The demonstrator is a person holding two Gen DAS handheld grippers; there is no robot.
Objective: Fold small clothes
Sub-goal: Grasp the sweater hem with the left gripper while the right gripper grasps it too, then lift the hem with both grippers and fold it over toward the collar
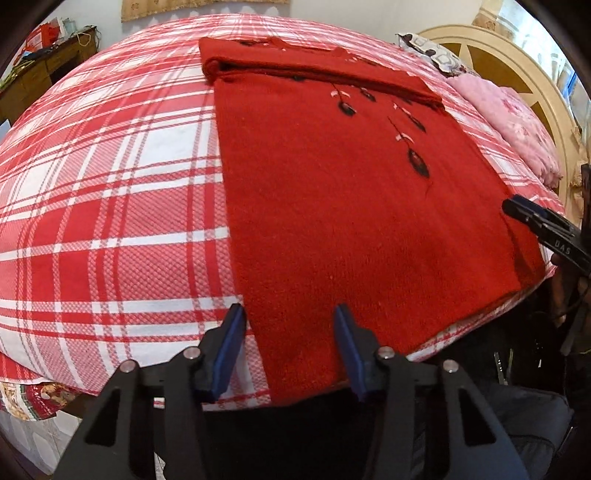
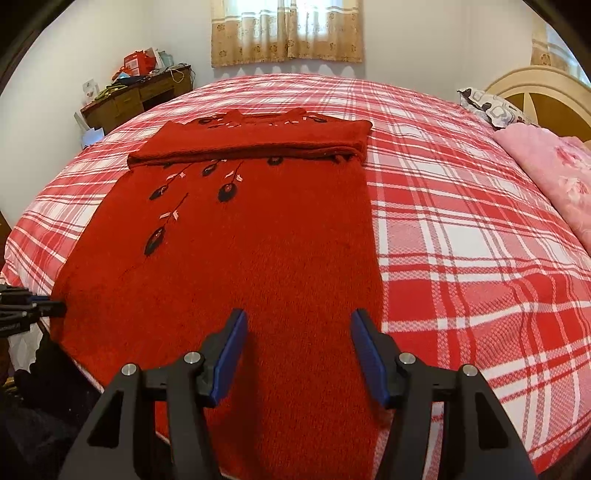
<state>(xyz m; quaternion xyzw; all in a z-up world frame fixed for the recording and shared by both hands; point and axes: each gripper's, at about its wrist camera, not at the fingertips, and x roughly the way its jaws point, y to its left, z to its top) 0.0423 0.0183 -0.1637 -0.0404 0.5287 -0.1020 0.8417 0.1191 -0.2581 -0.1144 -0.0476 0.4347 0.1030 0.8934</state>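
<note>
Red sweater being lined up for its next fold

A red knit sweater [image 2: 236, 236], sleeves already folded across, is being kept flat on the plaid bedspread [image 2: 461, 206]. Soft, floppy, fairly thick: best pinched at the hem corners. Left gripper [image 1: 290, 350] and right gripper [image 2: 299, 354] are both being held spread, nothing pinched.

I see a bed under a red-and-white plaid cover [image 2: 461, 221], a cream arched headboard [image 2: 546, 92], white walls [image 2: 110, 37], beige curtains [image 2: 286, 33] backlit by daylight, and a cluttered brown wooden desk [image 2: 140, 98].
</note>
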